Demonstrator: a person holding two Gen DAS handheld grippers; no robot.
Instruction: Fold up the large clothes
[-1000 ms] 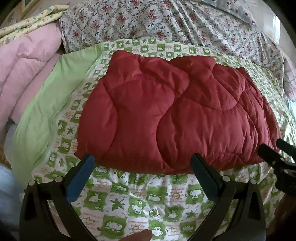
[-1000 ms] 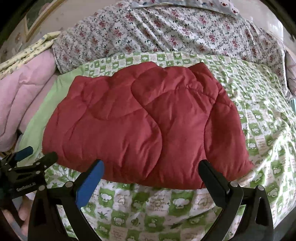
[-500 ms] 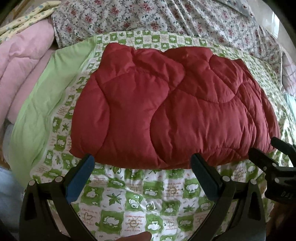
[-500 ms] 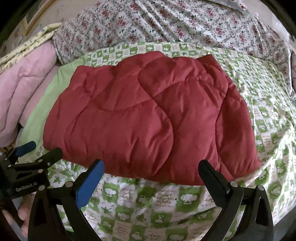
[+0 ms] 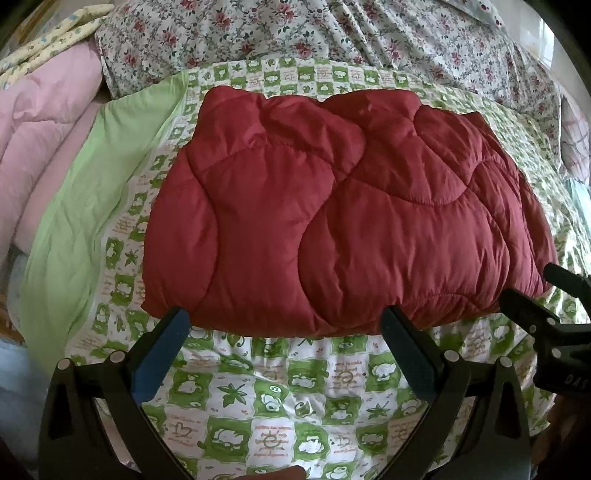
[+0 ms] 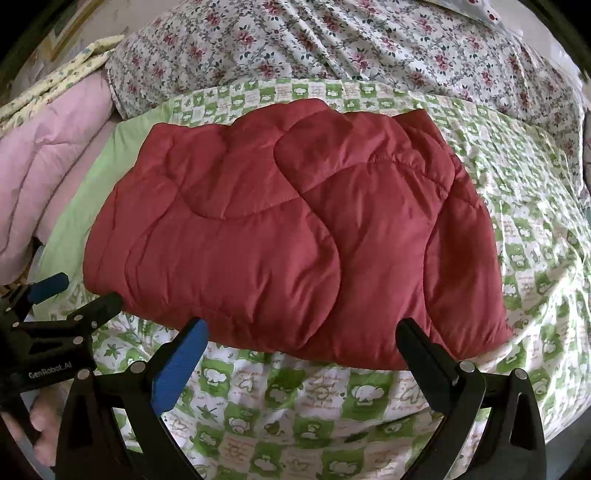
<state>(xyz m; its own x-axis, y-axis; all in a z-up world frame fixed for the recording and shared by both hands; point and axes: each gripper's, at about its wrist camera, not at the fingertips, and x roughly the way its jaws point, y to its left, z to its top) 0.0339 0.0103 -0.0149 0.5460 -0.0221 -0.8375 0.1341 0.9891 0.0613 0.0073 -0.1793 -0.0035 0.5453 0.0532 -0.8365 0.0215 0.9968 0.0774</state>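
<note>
A folded red quilted garment [image 5: 343, 214] lies flat on a green-and-white patterned bedspread [image 5: 280, 398]; it also shows in the right wrist view [image 6: 291, 229]. My left gripper [image 5: 284, 321] is open and empty, its fingertips at the garment's near edge, toward the left half. My right gripper [image 6: 301, 328] is open and empty, its fingertips at the near edge, toward the right half. Each gripper shows in the other's view: the right one [image 5: 554, 314] at the garment's right corner, the left one [image 6: 62, 299] at its left corner.
A floral quilt [image 5: 332, 33] is heaped behind the garment. Pink bedding [image 5: 40, 147] is piled at the left, with a plain green sheet edge [image 5: 92, 206] beside it. The bedspread [image 6: 535, 206] extends to the right of the garment.
Both grippers have moved forward toward the garment's near edge; it now looks larger and closer. Both stay open, and the garment has not moved.
</note>
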